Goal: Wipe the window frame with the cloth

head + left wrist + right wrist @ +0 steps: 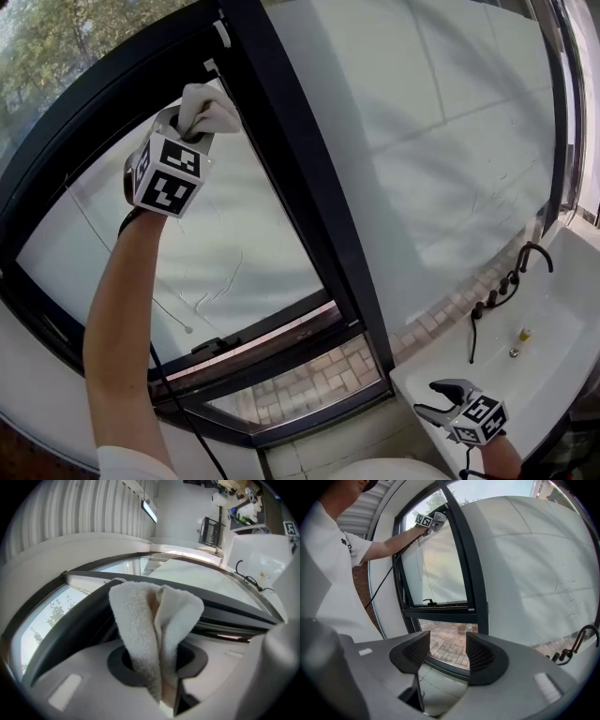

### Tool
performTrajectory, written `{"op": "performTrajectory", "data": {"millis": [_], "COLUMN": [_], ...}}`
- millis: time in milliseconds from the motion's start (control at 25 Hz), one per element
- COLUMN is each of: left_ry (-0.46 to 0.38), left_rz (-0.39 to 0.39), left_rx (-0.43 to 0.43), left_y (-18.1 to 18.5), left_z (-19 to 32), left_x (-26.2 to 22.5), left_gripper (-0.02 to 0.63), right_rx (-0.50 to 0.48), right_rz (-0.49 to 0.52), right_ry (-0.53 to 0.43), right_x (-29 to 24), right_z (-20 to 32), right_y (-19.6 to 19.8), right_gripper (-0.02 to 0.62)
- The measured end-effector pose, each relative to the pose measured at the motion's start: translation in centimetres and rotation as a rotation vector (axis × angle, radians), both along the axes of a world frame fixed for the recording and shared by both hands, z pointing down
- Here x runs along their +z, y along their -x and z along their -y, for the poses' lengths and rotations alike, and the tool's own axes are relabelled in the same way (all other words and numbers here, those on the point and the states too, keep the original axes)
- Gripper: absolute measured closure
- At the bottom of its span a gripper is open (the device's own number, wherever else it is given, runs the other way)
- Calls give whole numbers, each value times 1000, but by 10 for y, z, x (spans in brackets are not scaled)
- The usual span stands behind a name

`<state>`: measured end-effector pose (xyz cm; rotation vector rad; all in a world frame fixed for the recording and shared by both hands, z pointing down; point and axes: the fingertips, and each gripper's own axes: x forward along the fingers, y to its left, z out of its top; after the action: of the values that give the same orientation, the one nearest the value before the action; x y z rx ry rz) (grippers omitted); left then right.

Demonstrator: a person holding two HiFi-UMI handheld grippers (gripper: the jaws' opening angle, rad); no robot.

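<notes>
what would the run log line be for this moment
task: wipe frame | left gripper: shut on cloth, raised beside dark window frame | right gripper: open, empty, low by sink

Bright, even daylight floods in through the glass (234,244), shadows faint and soft. Fisheye bending is heavy: the window frame (300,187) bows, and corners go black. Up close the cloth (136,630) is crisp, the grey foreground soft.
</notes>
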<state>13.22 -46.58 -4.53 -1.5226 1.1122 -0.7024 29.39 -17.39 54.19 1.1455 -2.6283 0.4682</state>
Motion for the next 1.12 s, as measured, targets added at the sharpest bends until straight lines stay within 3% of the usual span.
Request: {"op": "performTrajectory", "data": {"millis": [240,440,640,720,920,960,1120], "left_ry": [26,141,274,299,367,378,390], "left_rz": [-102,-219,-438,-486,-645,-662,-610], "left_rx": [108,142,22,-19,-41,-40,-46], "left_y": [43,101,210,255,339,351,384], "left_z": [-72,-152,-252,-290,-386,-404,-461], "left_x": [70,154,258,298,374,386,423], "left_gripper": [476,476,476,476,476,476,476], "right_rx": [-76,-151,-185,-165,-95,-86,-72], "right_rz": [-1,-27,-46,-60,-85,-86,-98], "right_ry": [-7,-54,-64,-89,-124,-132,-116], "right_x": [-1,-29,-53,-61,-80,-84,-87], "right_z": [20,23,-22,-37,-106,-122,-183], "right_y": [15,49,95,118,182,194,234], "right_gripper": [357,359,359,358,359,360,360]}}
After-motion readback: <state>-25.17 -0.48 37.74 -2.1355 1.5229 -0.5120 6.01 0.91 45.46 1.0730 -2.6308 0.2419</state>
